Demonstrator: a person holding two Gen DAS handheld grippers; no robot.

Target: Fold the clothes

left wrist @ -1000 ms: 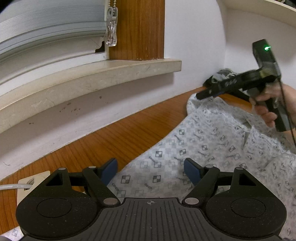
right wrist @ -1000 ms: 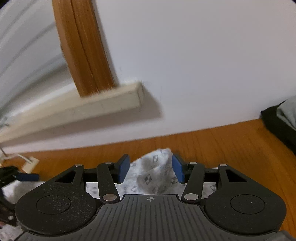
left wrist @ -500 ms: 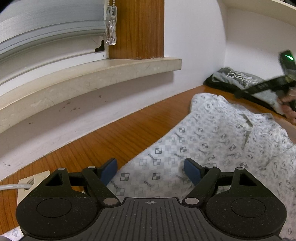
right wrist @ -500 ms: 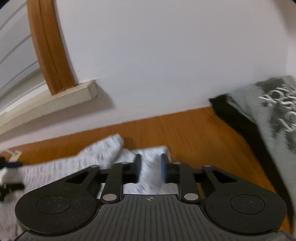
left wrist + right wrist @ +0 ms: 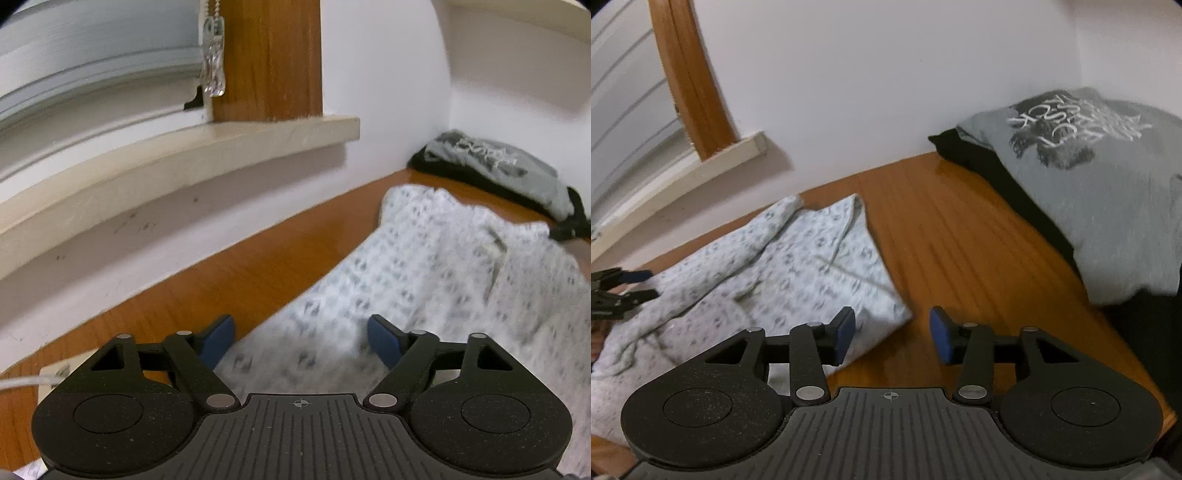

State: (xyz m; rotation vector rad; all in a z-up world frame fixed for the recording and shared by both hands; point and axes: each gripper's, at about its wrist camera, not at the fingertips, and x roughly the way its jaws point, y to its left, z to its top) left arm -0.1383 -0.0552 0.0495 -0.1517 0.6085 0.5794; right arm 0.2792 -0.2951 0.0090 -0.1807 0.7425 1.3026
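Observation:
A white patterned garment [image 5: 436, 266] lies spread and rumpled on the wooden table [image 5: 229, 273]; it also shows in the right wrist view [image 5: 783, 266]. My left gripper [image 5: 301, 338] is open and empty above the garment's near edge. It also shows at the left edge of the right wrist view [image 5: 622, 284]. My right gripper [image 5: 892, 334] is open and empty, just off the garment's right corner, over bare table [image 5: 953, 240].
A folded grey printed T-shirt [image 5: 1100, 177] lies on a black garment [image 5: 993, 173] in the back right corner; both show in the left wrist view [image 5: 495, 166]. A window sill [image 5: 177, 162] and white wall run along the table's back. A wall socket with cable [image 5: 55, 373] sits at left.
My right gripper was shut on the garment half a second ago; now it has let go, opened and pulled back to the right. The garment's right part has dropped flat. The left gripper barely moved.

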